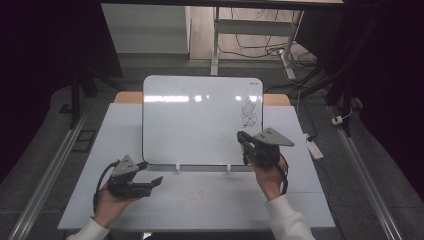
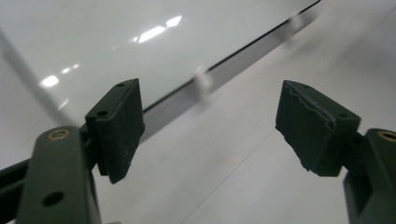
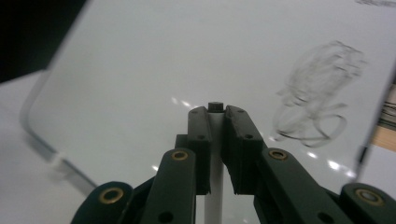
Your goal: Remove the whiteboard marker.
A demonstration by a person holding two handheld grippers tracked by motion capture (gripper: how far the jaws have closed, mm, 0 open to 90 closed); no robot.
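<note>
A whiteboard (image 1: 200, 120) lies on the pale table (image 1: 200, 200), with a black scribble (image 1: 249, 112) near its right edge. My right gripper (image 1: 242, 137) hovers over the board's lower right part, just below the scribble. In the right gripper view this gripper (image 3: 215, 116) is shut on a white marker (image 3: 214, 196) with a dark end, pointing at the whiteboard (image 3: 140, 70) left of the scribble (image 3: 317, 102). My left gripper (image 1: 156, 180) sits low at the board's front left corner. Its jaws (image 2: 210, 130) stand wide open with nothing between them, facing the board's lower edge (image 2: 224, 70).
Two small white clips (image 1: 177, 167) hold the board's front edge. On the floor to the right lie a power strip (image 1: 315, 148) and cables. A white desk frame (image 1: 216, 50) stands behind the table. Bare tabletop (image 2: 280, 163) stretches in front of the board.
</note>
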